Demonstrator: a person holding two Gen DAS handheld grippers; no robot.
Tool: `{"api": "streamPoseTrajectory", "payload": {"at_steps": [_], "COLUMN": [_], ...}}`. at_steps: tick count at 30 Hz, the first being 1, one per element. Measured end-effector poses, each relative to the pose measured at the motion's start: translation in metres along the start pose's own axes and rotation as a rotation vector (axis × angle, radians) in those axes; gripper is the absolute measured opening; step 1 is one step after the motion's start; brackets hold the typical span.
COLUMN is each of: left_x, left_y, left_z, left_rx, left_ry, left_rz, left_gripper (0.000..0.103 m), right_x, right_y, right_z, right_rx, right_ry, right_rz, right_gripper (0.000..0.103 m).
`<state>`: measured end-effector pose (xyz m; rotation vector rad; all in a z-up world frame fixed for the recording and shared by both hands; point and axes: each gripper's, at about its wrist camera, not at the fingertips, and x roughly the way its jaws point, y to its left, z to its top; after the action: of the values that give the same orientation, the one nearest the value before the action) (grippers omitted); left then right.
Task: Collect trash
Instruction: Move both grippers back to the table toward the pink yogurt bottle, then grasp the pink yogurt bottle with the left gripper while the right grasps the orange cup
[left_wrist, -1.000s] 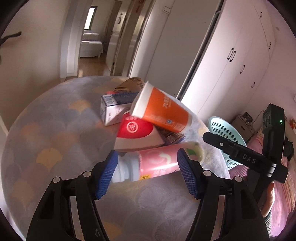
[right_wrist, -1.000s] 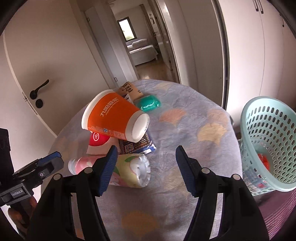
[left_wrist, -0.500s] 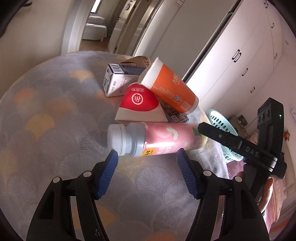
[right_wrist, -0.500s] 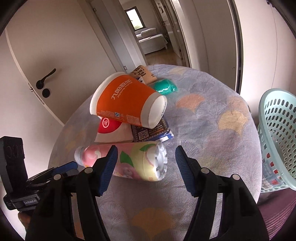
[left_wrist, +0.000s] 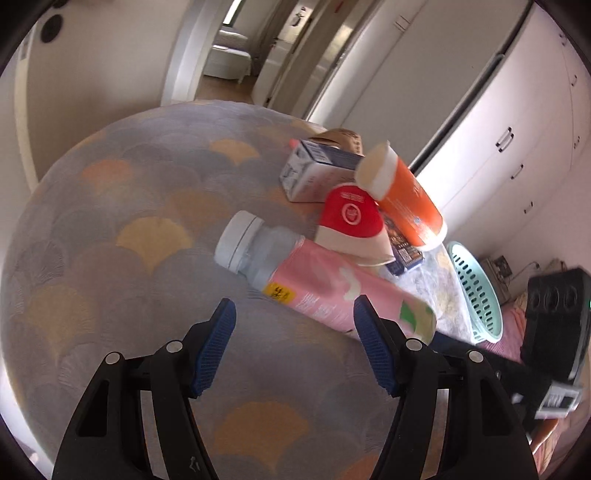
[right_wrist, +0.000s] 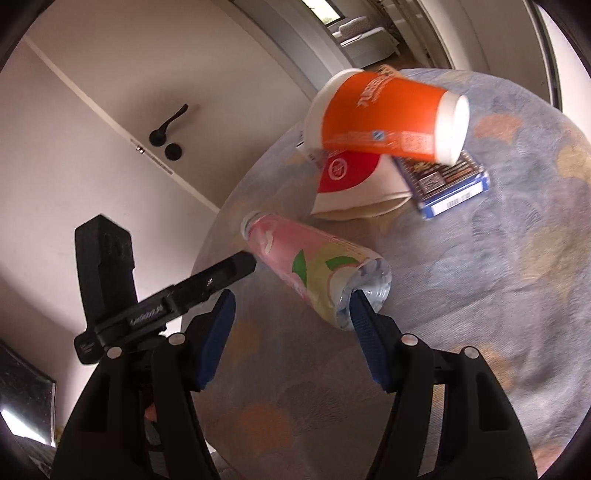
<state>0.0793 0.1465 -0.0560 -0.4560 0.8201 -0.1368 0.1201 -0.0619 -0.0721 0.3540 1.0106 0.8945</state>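
On the table, both grippers gape empty; right gripper (right_wrist: 291, 317) should probably straddle the pink bottle (right_wrist: 314, 273) squarely.

Left claw (left_wrist: 294, 325): 2 black angular plastic arms, each tipped with a ribbed blue pad (left_wrist: 216, 347), with round silver screw heads along the linkage. Right claw (right_wrist: 291, 317) is built alike, blue ribbed pads (right_wrist: 218, 332) on black arms with silver screws. At 9 o'clock in the right wrist view, the other unit's black body carries small white lettering, too blurred to read.
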Motion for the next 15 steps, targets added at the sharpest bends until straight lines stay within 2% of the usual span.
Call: {"api": "streamPoseTrajectory", "payload": {"at_steps": [4,5,8,11,15], "left_x": [-0.007,-0.007,-0.003,0.009,0.028], "left_y": [0.004,0.001,-0.01,-0.024,-0.043], "left_z": [0.005,0.006,0.007,0.005,-0.001], "left_rx": [-0.031,-0.031,-0.057,-0.091,-0.094], "left_ry": [-0.002,0.003,0.019,0.037,0.065], "left_rz": [-0.009,-0.004,0.025,0.038,0.124], "left_gripper": [0.064,0.065,0.079,0.08,0.08], "right_x": [0.009,0.006,-0.014,-0.04,-0.066], "right_y": [0.03,0.034,0.039,0.03,0.011], "right_z": [-0.013,-0.016,-0.021,-0.008,0.027], "right_rx": [-0.125,-0.161,-0.28,-0.315,-0.322], "right_ry": [0.048,0.05,0.008,-0.067,-0.229], "right_rz": [0.052,0.04,-0.094,-0.226,-0.4], "right_gripper": [0.061,0.061,0.061,0.061,0.063]}}
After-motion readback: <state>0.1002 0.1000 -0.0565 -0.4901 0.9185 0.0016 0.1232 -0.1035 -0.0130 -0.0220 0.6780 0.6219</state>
